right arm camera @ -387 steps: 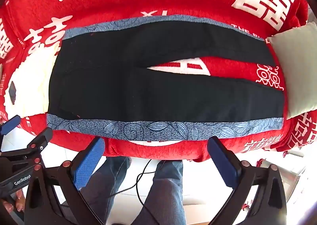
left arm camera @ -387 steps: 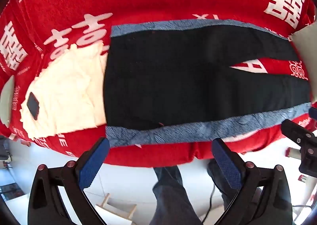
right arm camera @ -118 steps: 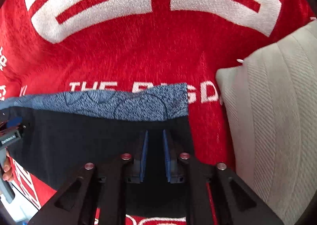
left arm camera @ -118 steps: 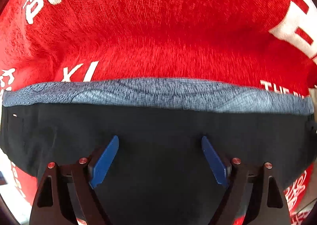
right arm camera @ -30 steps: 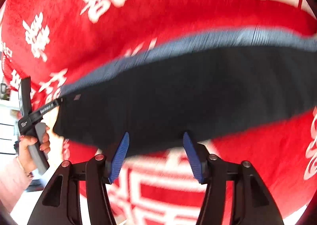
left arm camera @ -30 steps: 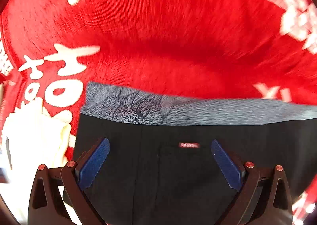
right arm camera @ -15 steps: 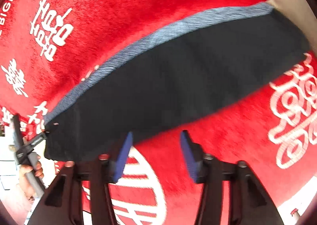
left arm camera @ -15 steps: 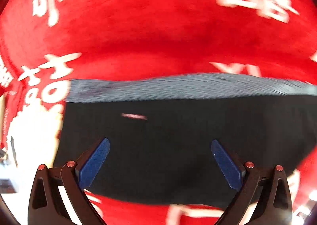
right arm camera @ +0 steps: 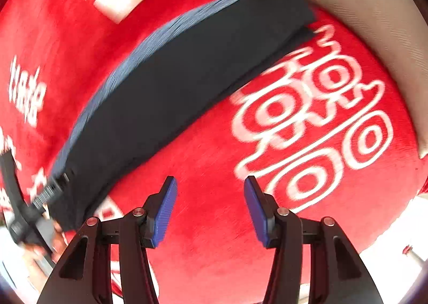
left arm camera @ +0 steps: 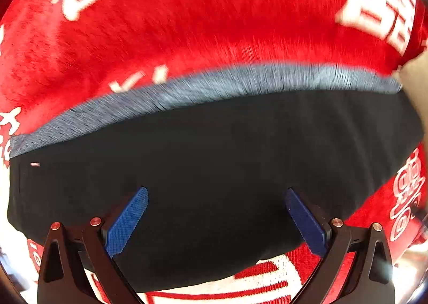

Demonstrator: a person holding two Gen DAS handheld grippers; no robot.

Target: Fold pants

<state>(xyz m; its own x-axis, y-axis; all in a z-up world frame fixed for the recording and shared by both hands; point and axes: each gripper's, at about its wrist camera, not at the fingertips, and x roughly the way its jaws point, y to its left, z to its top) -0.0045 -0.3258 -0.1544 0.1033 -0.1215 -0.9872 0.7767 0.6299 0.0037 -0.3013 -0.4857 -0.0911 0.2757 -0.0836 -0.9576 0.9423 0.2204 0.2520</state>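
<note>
The black pants (left arm camera: 214, 170) with a blue-grey patterned side stripe (left arm camera: 203, 90) lie folded lengthwise, one leg on the other, on a red blanket. My left gripper (left arm camera: 216, 194) is open and empty, hovering over the black cloth. My right gripper (right arm camera: 210, 183) is open and empty over bare red blanket, to the near right of the pants (right arm camera: 187, 73). The left gripper's body (right arm camera: 24, 210) shows at the far left of the right wrist view, at the pants' left end.
The red blanket (right arm camera: 214, 143) with white characters covers the whole surface. A beige cushion (right arm camera: 361, 9) lies at the right, touching the leg ends; it also shows in the left wrist view (left arm camera: 417, 84). The blanket's near edge and floor show at the bottom corners.
Both views are motion blurred. The left gripper has swung right along the pants. The right gripper has moved right and back, off the pants, over bare blanket near the cushion.
</note>
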